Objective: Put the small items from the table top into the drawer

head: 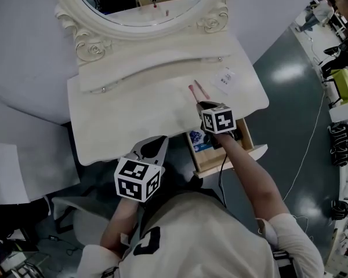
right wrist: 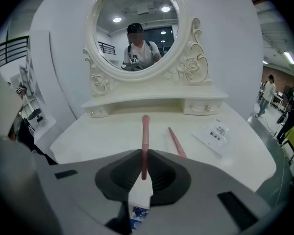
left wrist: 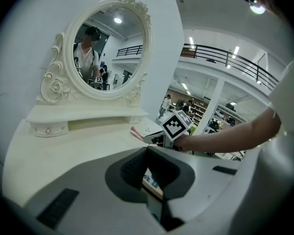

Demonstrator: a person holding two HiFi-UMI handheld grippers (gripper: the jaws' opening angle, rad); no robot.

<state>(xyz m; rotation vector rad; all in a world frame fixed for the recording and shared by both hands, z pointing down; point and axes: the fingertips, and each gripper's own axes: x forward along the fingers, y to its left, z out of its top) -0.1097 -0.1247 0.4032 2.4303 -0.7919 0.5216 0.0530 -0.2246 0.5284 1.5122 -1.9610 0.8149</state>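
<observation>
Nearest me, I am keeping the left gripper [head: 155, 145] pressed shut with nothing in it, hovering just off the front edge of the white vanity table [head: 127, 112]. Just beside it, under the table's front right corner, the shallow wooden drawer [head: 229, 155] is standing open, with a blue-printed packet [head: 200, 141] lying inside. Above and just beyond the drawer, the right gripper [right wrist: 143, 161] is pinching a slim pink stick [right wrist: 145, 136] narrowly by its near end, with the rest jutting out towards the mirror and, I judge, hanging clear of the table top. To do this step well, I am thinking of holding that pinch firm, drawing the stick back over the drawer, turning it along the drawer's length, lowering it beside the packet and only then letting go, so the long end is not knocking the drawer's rim. Further in, a second pink stick [right wrist: 176, 142] is lying on the top, and a clear labelled sachet [right wrist: 216, 135] is waiting near the right edge. At the back, the oval white-framed mirror [head: 93, 22] is standing.
</observation>
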